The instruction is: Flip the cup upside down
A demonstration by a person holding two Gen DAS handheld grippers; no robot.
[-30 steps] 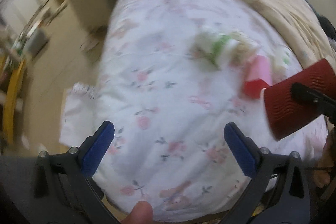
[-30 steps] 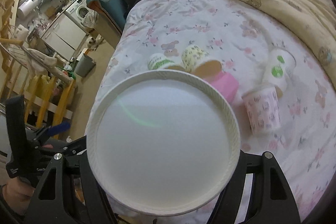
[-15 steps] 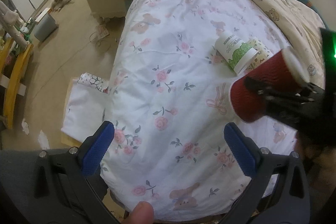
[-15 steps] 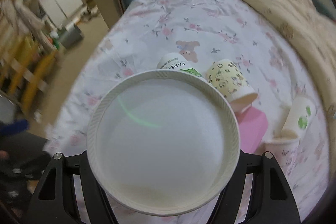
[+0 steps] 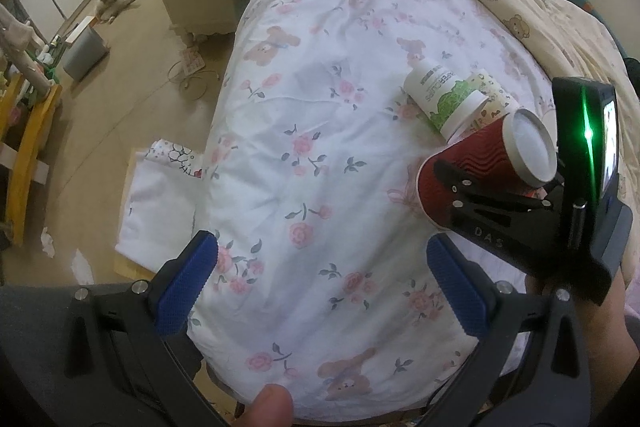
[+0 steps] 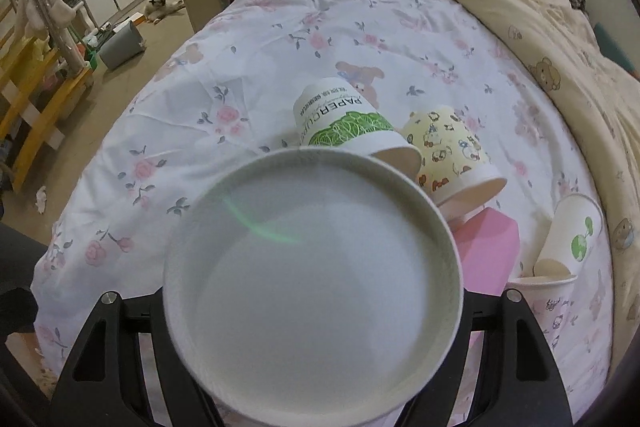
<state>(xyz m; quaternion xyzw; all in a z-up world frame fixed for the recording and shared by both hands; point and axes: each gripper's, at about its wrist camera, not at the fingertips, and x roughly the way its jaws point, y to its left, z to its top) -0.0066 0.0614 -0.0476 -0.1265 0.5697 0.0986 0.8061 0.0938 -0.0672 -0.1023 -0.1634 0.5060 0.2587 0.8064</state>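
My right gripper [image 5: 468,195] is shut on a red ribbed paper cup [image 5: 476,163] and holds it tilted just above the floral bedsheet [image 5: 320,155], its white base facing up and back. In the right wrist view that white base [image 6: 312,291] fills the middle of the frame and hides the fingertips. My left gripper [image 5: 320,287] is open and empty, low over the near end of the bed, left of the cup.
A green-print paper cup [image 6: 344,127] and a yellow cartoon cup [image 6: 452,151] lie on their sides behind the red cup. A pink block [image 6: 488,251], a white cup with a green logo [image 6: 568,235] and a pink-print cup [image 6: 540,291] are to the right. A beige blanket [image 6: 540,27] covers the far side.
The right gripper has carried the red cup leftward and down toward the sheet and turned it so its base faces up. The left gripper has stayed open and steadied.
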